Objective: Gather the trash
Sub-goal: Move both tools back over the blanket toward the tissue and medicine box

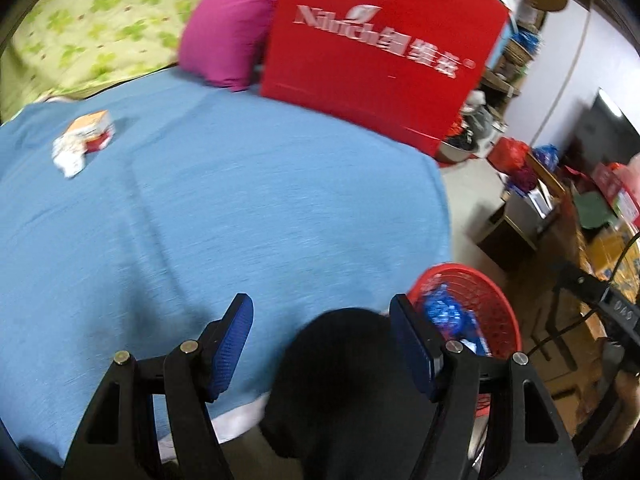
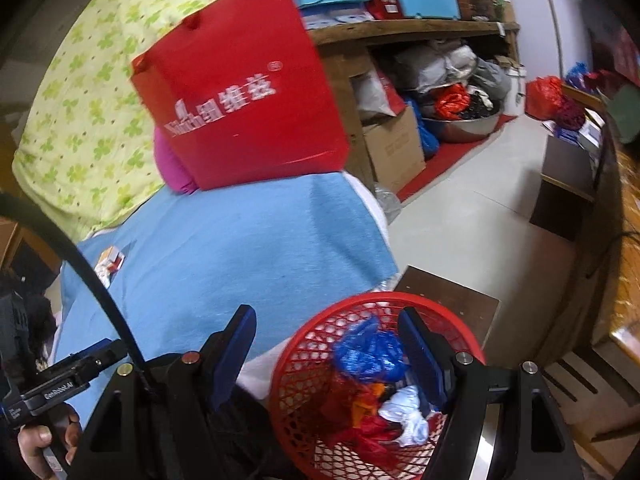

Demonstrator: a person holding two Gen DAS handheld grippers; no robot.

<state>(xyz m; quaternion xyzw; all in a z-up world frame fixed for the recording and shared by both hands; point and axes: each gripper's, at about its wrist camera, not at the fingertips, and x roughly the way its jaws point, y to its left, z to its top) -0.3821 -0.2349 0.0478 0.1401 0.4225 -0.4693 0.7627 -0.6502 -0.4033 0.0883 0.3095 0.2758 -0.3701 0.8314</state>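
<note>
A small orange-and-white carton with a crumpled white wrapper [image 1: 86, 140] lies on the blue blanket [image 1: 240, 200] at the far left; the right wrist view shows the same litter [image 2: 110, 262] by the blanket's left edge. My left gripper [image 1: 320, 304] hangs open over the blanket's near edge, nothing between its pads. My right gripper [image 2: 327, 314] is open too, above the red mesh basket [image 2: 360, 300]. Inside the basket are a blue plastic bag [image 2: 368, 350], red scraps and white paper. From the left wrist, the basket [image 1: 492, 300] shows beyond the right finger.
A red paper bag [image 1: 380, 52] and a pink pillow [image 1: 228, 36] stand at the blanket's far end against a green floral quilt [image 1: 92, 28]. A black-clad leg [image 1: 340, 380] sits below the left gripper. Cluttered shelves and boxes [image 2: 400, 140] line the floor to the right.
</note>
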